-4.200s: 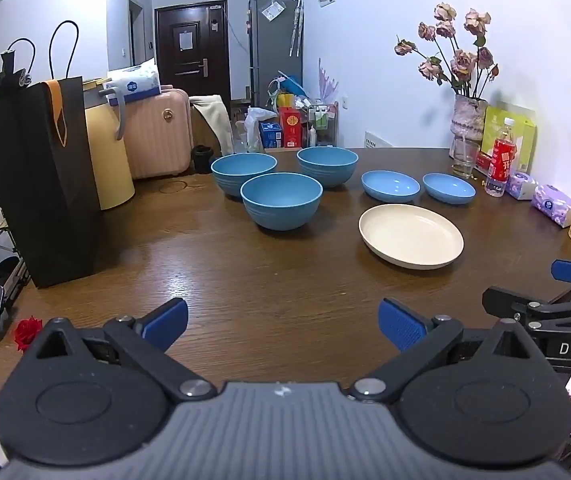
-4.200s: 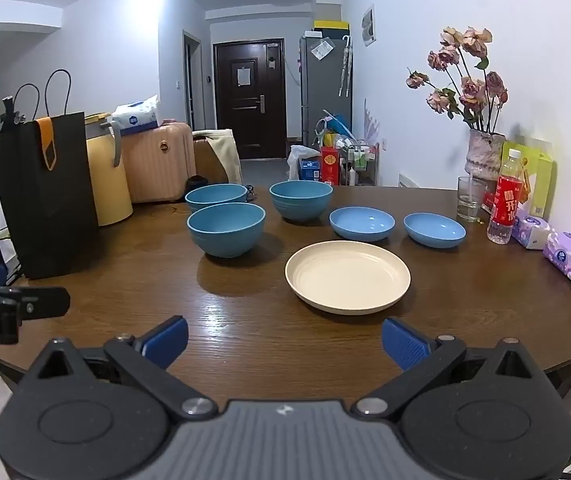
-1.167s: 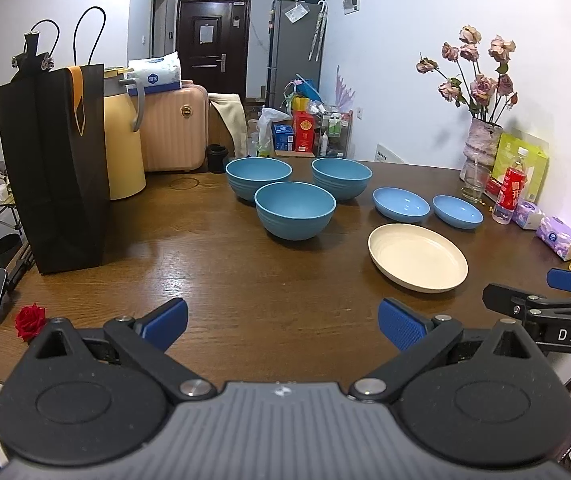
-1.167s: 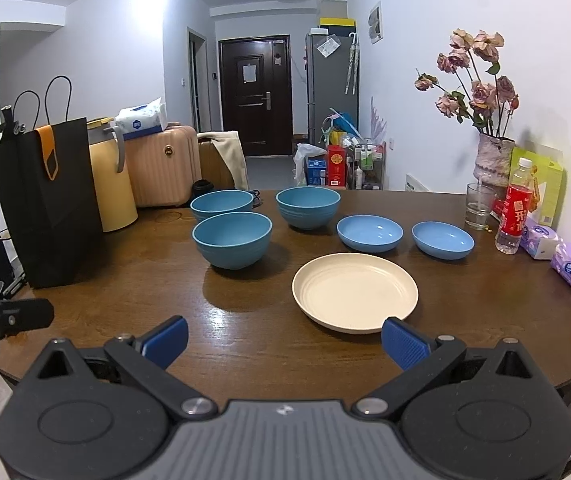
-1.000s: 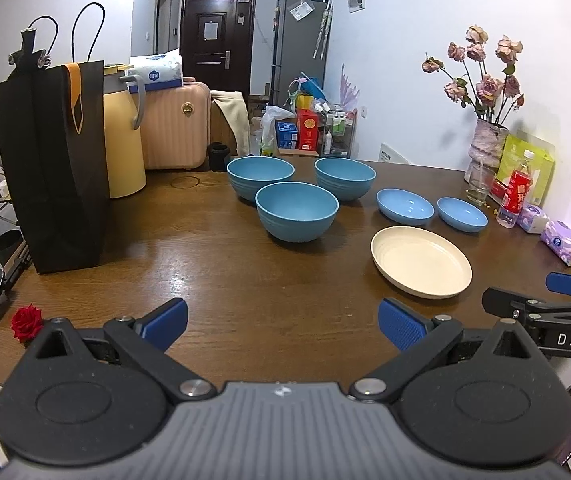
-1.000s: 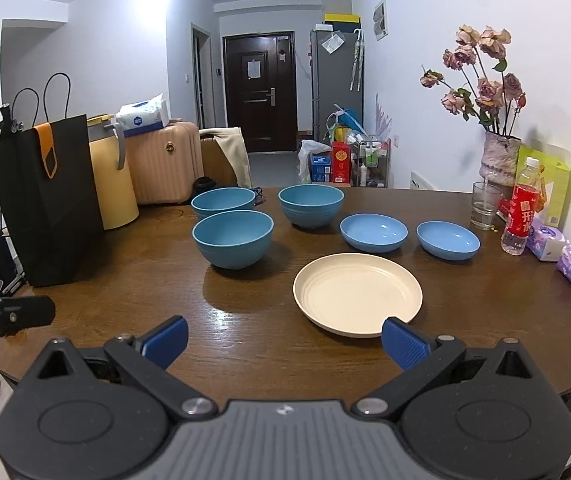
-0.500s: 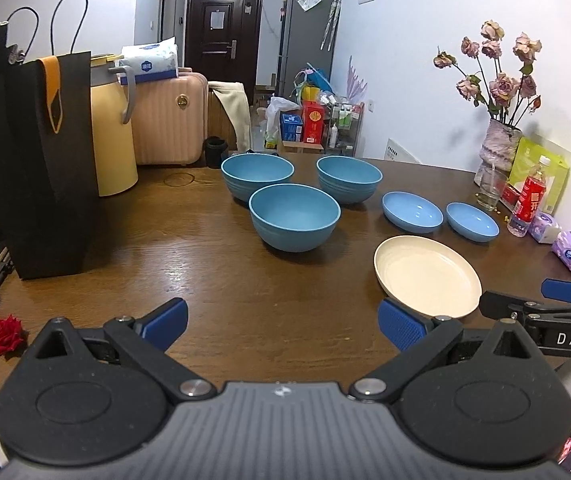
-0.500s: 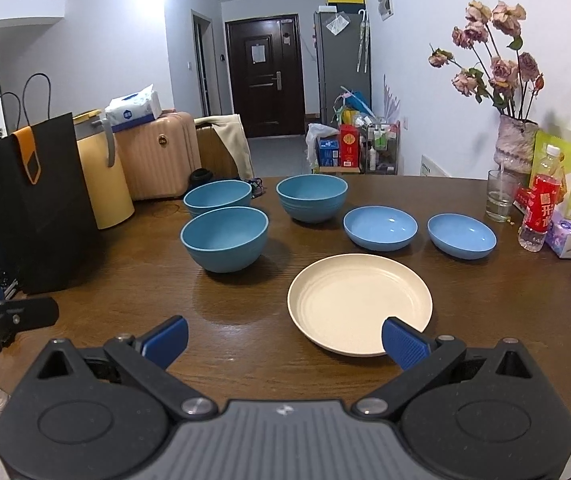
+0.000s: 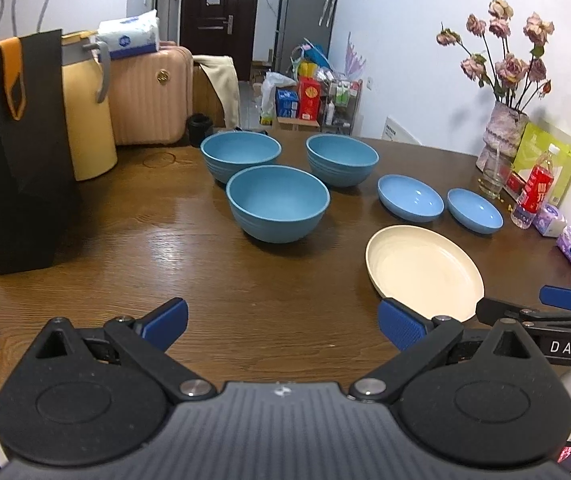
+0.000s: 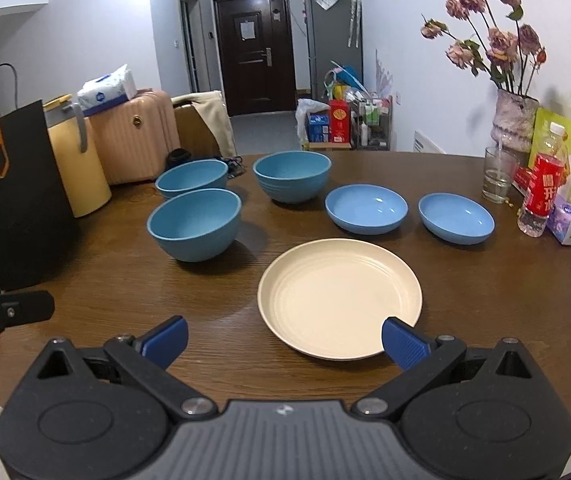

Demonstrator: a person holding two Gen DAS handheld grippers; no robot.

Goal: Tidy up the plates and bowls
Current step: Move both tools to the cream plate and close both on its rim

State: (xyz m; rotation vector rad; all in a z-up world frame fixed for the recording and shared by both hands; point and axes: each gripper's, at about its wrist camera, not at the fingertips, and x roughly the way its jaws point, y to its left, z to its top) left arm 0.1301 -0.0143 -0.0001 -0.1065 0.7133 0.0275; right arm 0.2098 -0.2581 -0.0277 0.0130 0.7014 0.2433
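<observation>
1. A cream plate lies flat near the front edge of the brown wooden surface, empty and touching none of the other dishes.
2. Behind it, two shallow blue dishes sit side by side, a gap between them.
3. To their left stand three deep blue bowls: the nearest bowl in front, the far-left bowl close behind it, and the third bowl beside the shallow dishes. All are upright and unstacked.
4. The right hand-held gripper hovers over the front edge with its blue-padded fingers wide apart and holding nothing; the right finger overlaps the cream plate's near rim in view, though contact cannot be judged.
5. The left hand-held gripper is likewise spread wide and empty, above bare wood to the left of the plate.
6. A black paper bag stands at the surface's left side.
7. A vase of dried roses, a drinking glass and a red-labelled bottle line the right side by the wall.
</observation>
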